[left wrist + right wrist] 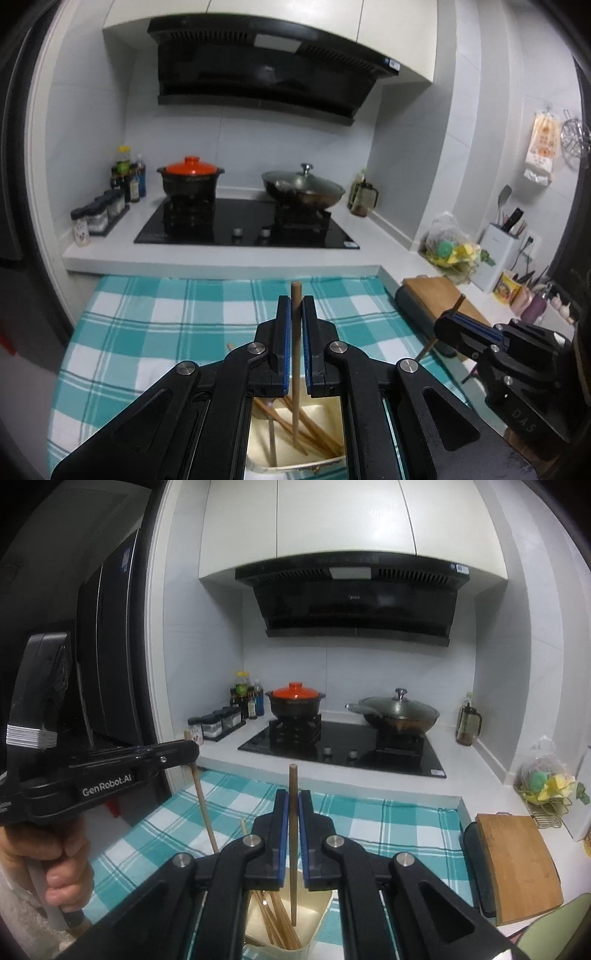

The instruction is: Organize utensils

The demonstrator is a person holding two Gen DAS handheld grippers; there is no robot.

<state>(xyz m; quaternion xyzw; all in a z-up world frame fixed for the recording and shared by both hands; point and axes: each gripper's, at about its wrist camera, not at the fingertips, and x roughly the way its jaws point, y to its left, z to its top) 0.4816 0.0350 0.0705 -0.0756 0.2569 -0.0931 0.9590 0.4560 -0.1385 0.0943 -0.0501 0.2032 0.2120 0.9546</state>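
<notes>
Left gripper (294, 314): clamped on one wooden chopstick (295, 354).
Right gripper (293, 808): clamped on another chopstick (293, 842).
Below both: cream utensil holder (314, 915) on checked cloth (388, 819).

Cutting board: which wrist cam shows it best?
Right wrist view. The wooden cutting board shows nearly its whole top face, lying on a dark tray at the right edge of the checked cloth. In the left wrist view the board is smaller, foreshortened, and partly hidden behind the right gripper.
</notes>
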